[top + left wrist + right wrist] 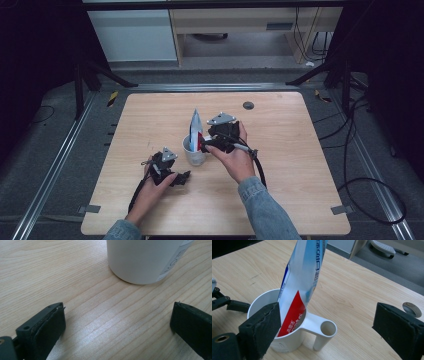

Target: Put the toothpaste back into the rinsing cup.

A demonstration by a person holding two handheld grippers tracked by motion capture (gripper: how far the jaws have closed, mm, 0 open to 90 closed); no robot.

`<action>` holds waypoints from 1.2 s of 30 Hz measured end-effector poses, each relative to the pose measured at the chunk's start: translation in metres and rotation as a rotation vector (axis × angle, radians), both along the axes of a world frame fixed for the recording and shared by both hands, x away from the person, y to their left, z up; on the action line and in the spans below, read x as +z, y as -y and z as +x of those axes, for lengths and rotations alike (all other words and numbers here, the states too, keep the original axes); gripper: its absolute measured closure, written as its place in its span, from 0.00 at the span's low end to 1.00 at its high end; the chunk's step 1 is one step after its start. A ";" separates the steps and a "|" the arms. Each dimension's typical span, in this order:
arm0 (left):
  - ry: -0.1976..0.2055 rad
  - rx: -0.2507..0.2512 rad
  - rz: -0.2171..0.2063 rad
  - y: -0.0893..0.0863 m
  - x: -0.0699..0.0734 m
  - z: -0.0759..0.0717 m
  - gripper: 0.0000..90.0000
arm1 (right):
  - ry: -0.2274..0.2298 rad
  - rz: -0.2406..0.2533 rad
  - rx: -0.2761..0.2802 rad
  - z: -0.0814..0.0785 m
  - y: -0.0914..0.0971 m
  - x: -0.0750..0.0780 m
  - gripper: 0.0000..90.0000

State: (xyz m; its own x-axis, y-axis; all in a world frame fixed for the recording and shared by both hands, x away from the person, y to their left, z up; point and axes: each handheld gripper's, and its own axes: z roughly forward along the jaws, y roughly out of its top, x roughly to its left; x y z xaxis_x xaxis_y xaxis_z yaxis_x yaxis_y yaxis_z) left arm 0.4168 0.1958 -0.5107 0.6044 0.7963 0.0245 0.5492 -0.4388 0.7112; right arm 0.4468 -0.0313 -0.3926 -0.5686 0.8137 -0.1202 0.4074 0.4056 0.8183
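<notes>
Black right tongs [325, 325] released, straddling toothpaste tube [303, 277] leaning inside white cup [294, 340] mid-tabletop [352, 290]. Left tongs [117, 322] agape nearby. Could clip tube on withdrawal, tipping cup.

I am seeing white script, seemingly Korean, running along the red patch low on the toothpaste tube [294, 312]; it is too tilted for me to read. Blue characters are running up its white upper part, equally unclear. Grey lettering on the white cup's [140, 260] label is showing blurred, unreadable.
</notes>
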 end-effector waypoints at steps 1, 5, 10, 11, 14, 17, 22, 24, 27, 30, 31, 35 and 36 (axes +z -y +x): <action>0.001 0.003 -0.003 0.000 0.000 0.000 0.00 | -0.002 -0.001 0.001 0.000 0.001 0.001 0.08; 0.001 0.005 -0.003 0.000 0.000 0.000 0.00 | 0.008 -0.013 0.007 -0.001 0.007 0.004 0.08; 0.002 0.009 -0.004 0.001 0.000 0.000 0.00 | 0.012 -0.024 0.031 -0.002 0.008 0.006 0.08; 0.002 0.010 -0.005 0.001 0.000 -0.001 0.00 | 0.015 -0.032 0.036 -0.002 0.008 0.007 0.08; 0.002 0.008 -0.005 0.001 0.000 0.000 0.00 | 0.028 -0.050 0.055 -0.003 0.008 0.008 0.10; 0.002 0.010 -0.005 0.001 0.000 -0.001 0.00 | 0.040 -0.061 0.058 -0.003 0.009 0.008 0.10; 0.002 0.011 -0.005 0.001 0.000 -0.001 0.00 | 0.063 -0.102 0.064 -0.005 0.012 0.008 0.10; 0.001 0.007 -0.002 0.001 0.000 -0.001 0.00 | 0.063 -0.106 0.067 -0.005 0.013 0.008 0.10; 0.001 0.008 -0.003 0.001 0.000 -0.001 0.00 | 0.066 -0.109 0.067 -0.006 0.020 0.010 0.10; 0.001 0.009 -0.003 0.001 0.000 -0.001 0.00 | 0.070 -0.113 0.063 -0.007 0.027 0.010 0.10; 0.001 0.009 -0.003 0.001 0.000 -0.001 0.00 | 0.070 -0.113 0.063 -0.007 0.027 0.010 0.10; 0.000 0.011 -0.005 0.001 0.000 -0.001 0.00 | 0.066 -0.112 0.044 -0.009 0.037 0.010 0.10; -0.001 0.010 -0.005 0.001 0.000 -0.001 0.00 | 0.065 -0.110 0.043 -0.009 0.039 0.009 0.10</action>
State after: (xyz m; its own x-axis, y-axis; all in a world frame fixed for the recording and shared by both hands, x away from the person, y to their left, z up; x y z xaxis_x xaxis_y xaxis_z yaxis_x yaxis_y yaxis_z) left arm 0.4161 0.1950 -0.5109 0.5963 0.8025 0.0204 0.5540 -0.4298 0.7130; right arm 0.4381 -0.0706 -0.3834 -0.5905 0.7690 -0.2449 0.3354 0.5098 0.7922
